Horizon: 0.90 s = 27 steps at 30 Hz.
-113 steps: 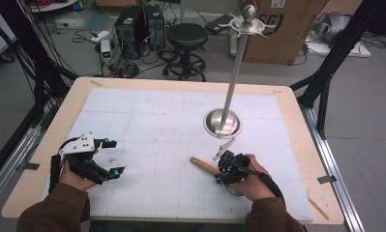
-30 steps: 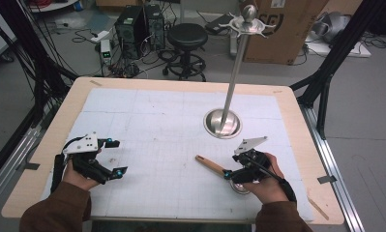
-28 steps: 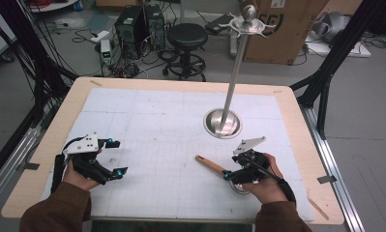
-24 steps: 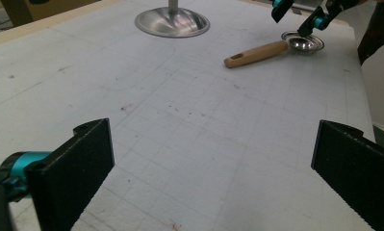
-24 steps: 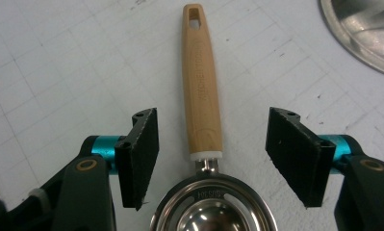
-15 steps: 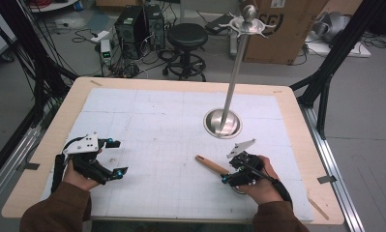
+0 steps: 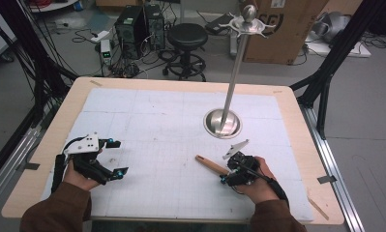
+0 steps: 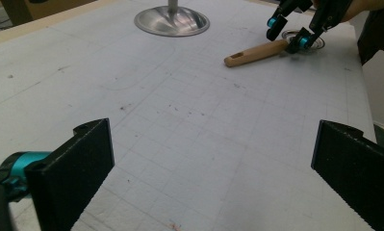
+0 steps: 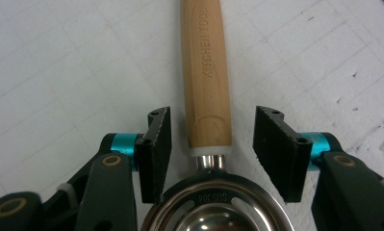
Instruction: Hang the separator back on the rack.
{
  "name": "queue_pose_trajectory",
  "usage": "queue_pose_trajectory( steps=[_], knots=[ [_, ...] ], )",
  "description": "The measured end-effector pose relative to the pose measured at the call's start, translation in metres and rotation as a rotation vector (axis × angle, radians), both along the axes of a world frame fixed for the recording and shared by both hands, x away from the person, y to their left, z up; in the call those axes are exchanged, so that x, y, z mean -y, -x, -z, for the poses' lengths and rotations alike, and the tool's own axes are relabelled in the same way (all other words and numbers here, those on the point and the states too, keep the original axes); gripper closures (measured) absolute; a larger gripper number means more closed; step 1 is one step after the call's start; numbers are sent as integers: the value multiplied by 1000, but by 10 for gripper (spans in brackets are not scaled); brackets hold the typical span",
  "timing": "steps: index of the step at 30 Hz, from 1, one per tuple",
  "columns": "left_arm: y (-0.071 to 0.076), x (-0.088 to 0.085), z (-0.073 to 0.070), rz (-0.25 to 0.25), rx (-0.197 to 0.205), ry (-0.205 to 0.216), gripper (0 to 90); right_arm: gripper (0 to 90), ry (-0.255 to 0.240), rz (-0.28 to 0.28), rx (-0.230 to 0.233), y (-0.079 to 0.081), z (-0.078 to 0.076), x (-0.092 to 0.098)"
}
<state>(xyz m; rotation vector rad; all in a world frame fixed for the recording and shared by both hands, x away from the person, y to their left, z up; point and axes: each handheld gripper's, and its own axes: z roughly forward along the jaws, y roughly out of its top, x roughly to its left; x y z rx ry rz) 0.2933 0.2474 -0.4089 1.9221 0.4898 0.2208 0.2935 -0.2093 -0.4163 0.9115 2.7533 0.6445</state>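
The right hand-held gripper (image 9: 209, 154) is being lowered over a utensil (image 9: 206, 82) lying flat on the counter (image 7: 147, 111), near the person's edge at the right. Its jaws have just been closing and are now standing at a middling gap, one on each side of the wooden handle just above the metal neck, with the pads not yet pressing on the wood. The utensil is also being seen in the high view (image 7: 211, 166) and from the left hand-held gripper's camera (image 8: 257, 52).

The utensil is likely being found light and stiff: a smooth, rounded wooden handle joined to a slotted steel head (image 9: 218, 211). The wood should be offering better grip than the polished steel, so the handle near the neck, where the jaws are already placed, is judged the soundest hold. Because the weight is probably sitting toward the head, some drooping may be felt if it is taken further up the handle.

The left hand-held gripper (image 7: 114, 157) is being held wide open and empty, well apart at the counter's left.

Further back, a steel stand (image 7: 223, 123) with a tall pole is rising from a round base. Nothing is lying between the utensil and that stand.
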Motion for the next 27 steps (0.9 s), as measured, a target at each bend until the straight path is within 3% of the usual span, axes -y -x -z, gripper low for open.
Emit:
queue_pose_trajectory(
  steps=[18, 24, 27],
  knots=[
    [0, 1, 0, 2, -2, -3, 17, 605, 30, 2, -40, -3, 2, -3],
    [0, 3, 1, 4, -3, -11, 16, 640, 71, 1, -60, -3, 0, -10],
    [0, 3, 0, 5, -3, -11, 16, 643, 53, 8, -58, -3, 1, -8]
  ],
)
